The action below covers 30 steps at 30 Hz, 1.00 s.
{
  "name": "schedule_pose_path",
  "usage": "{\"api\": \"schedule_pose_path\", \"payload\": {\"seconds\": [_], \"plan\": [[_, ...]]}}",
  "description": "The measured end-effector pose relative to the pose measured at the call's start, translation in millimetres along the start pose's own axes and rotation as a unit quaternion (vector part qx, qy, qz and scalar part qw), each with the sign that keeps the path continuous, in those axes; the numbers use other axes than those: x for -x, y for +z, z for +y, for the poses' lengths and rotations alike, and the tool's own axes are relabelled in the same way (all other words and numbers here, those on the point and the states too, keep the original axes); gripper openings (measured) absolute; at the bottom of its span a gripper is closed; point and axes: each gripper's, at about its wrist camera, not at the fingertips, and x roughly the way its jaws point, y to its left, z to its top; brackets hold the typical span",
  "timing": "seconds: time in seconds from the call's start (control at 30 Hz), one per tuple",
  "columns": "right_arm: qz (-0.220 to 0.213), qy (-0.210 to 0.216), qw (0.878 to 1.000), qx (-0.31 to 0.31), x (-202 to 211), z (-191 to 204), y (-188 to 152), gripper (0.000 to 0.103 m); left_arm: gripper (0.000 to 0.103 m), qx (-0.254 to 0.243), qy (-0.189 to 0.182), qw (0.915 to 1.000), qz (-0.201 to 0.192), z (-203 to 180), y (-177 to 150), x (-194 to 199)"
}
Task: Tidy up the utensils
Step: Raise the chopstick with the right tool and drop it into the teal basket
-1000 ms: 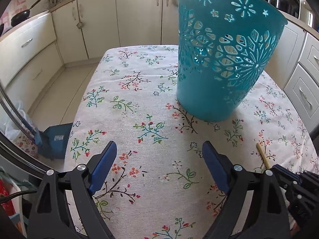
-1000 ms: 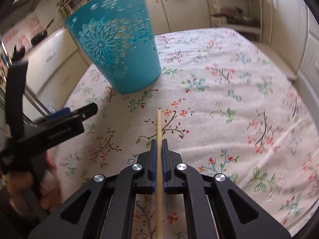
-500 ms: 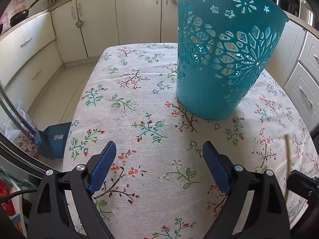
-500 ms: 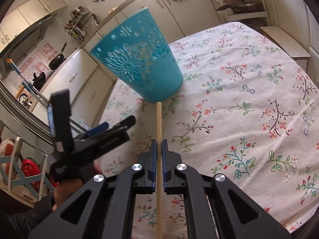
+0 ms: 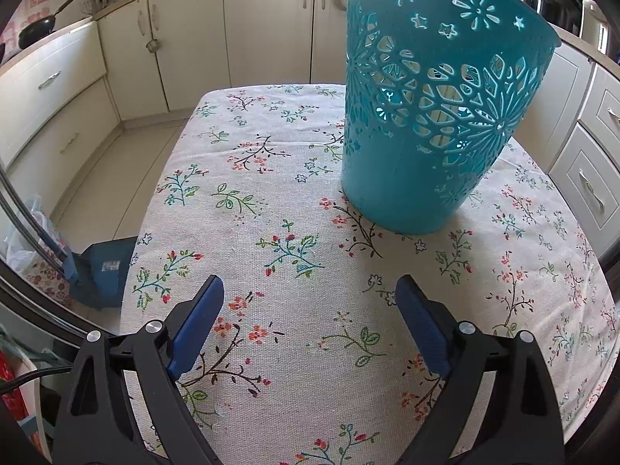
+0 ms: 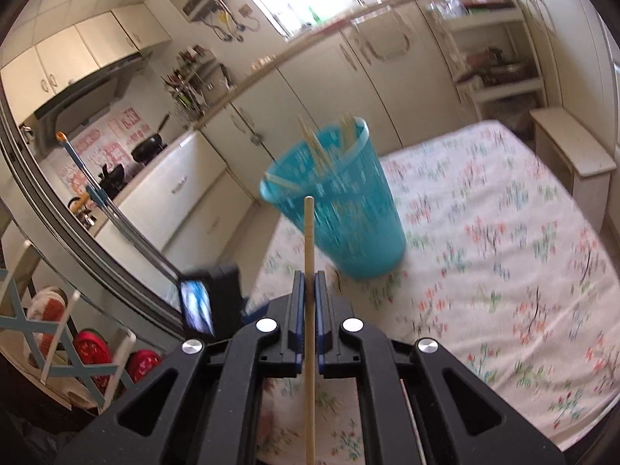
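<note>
Wooden and slim, the chopstick (image 6: 309, 255) is sitting clamped between the right gripper (image 6: 309, 290) jaws, its long axis running straight ahead so its tip is pointing at the teal basket (image 6: 341, 209), already holding other sticks. The left gripper (image 5: 310, 321) is hanging wide-jawed and empty, low over the floral worktop (image 5: 271, 201), facing the basket, with cream kitchen cabinets (image 5: 267, 23) surrounding.

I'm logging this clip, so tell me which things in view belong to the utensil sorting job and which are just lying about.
Part of the job:
- chopstick, clamped in the right tongs
- teal basket, with sticks already in it
- left tongs, open and holding nothing

Just lying about:
- frying pan on the counter
- dustpan on the floor
- tablecloth
</note>
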Motion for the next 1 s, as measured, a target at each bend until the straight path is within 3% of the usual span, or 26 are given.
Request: {"api": "schedule_pose_path", "payload": {"seconds": [0.33, 0.63, 0.8, 1.0], "plan": [[-0.090, 0.011, 0.995, 0.037, 1.0, 36.3, 72.5, 0.006, 0.088, 0.001, -0.004, 1.0000, -0.001, -0.7, 0.6, -1.8], [-0.165, -0.065, 0.983, 0.048, -55.0, 46.8, 131.1, 0.006, 0.088, 0.004, -0.015, 0.9999, 0.001, 1.0, 1.2, -2.9], [-0.183, -0.119, 0.974, 0.067, -82.9, 37.2, 137.1, 0.006, 0.088, 0.007, -0.023, 0.9997, 0.002, 3.6, 1.4, -3.8], [-0.128, -0.142, 0.976, 0.103, -111.1, 25.1, 98.8, 0.006, 0.089, 0.017, -0.031, 0.9994, 0.007, 6.4, 2.6, -6.5]]}}
